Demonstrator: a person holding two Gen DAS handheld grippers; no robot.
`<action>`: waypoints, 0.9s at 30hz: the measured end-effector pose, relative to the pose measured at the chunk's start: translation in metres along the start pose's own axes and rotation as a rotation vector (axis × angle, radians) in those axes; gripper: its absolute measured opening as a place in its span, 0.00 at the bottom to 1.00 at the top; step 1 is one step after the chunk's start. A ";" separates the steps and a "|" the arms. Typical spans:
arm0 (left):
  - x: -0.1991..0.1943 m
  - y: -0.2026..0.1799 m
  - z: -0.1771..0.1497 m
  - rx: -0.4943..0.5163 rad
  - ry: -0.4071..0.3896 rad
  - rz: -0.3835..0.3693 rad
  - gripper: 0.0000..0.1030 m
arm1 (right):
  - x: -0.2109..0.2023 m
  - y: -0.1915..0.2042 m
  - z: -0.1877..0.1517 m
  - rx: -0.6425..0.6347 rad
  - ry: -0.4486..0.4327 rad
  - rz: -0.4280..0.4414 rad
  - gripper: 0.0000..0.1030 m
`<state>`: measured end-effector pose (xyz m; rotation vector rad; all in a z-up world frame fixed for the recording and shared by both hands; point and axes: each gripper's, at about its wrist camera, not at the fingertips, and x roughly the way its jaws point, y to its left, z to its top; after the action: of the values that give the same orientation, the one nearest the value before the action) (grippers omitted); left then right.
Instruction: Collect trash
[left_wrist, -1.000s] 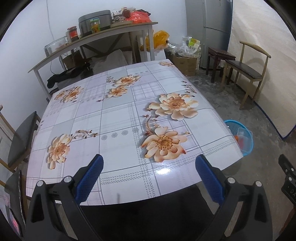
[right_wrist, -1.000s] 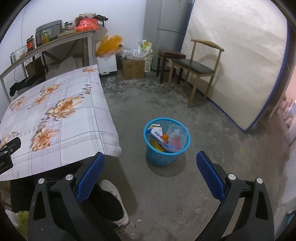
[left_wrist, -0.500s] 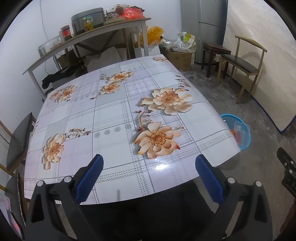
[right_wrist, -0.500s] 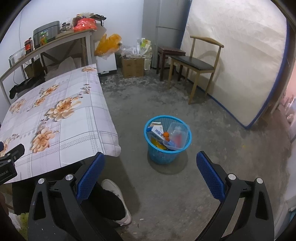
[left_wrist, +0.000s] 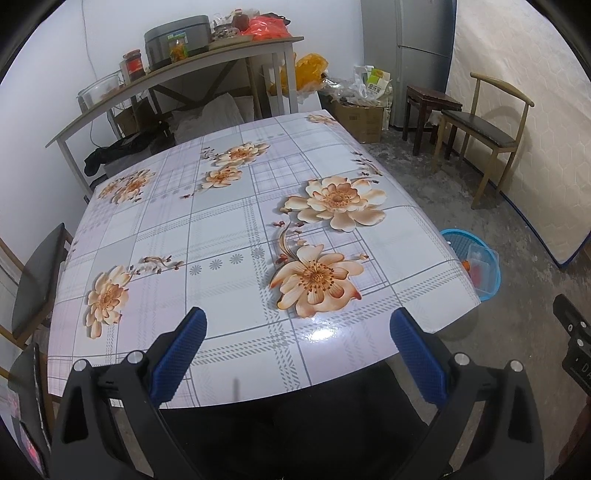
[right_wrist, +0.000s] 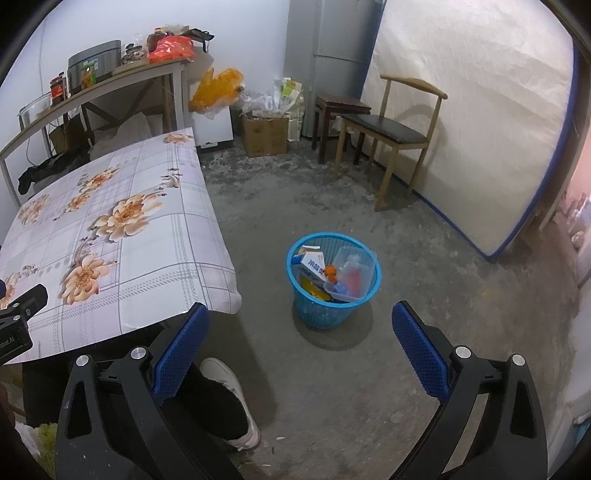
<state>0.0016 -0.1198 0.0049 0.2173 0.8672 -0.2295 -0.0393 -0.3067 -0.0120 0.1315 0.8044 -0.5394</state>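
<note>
The left gripper (left_wrist: 297, 352) hangs over the near edge of the rectangular table with the glossy flowered plaid cloth (left_wrist: 229, 229), blue-padded jaws spread wide with nothing between them. The right gripper (right_wrist: 301, 345) is spread just as wide and empty above the grey concrete floor (right_wrist: 424, 266). At its 12 o'clock, near the table's corner, stands the round blue plastic mesh wastebasket (right_wrist: 334, 278) on the floor, holding a white carton (right_wrist: 313, 265), a clear plastic container (right_wrist: 354, 271) and other scraps. At 7 o'clock a white shoe (right_wrist: 229, 398) shows beneath a dark trouser leg.
</note>
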 end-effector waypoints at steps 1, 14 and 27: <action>0.000 0.000 0.000 -0.001 0.001 0.000 0.95 | 0.000 0.000 0.000 -0.002 -0.001 -0.001 0.92; 0.000 0.000 0.000 0.000 0.000 -0.001 0.95 | -0.003 0.001 0.001 -0.009 -0.007 -0.004 0.92; -0.001 0.000 0.000 -0.001 0.000 -0.002 0.95 | -0.003 0.002 0.000 -0.009 -0.008 -0.003 0.92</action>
<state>0.0006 -0.1200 0.0054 0.2158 0.8680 -0.2310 -0.0397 -0.3044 -0.0099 0.1197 0.7994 -0.5386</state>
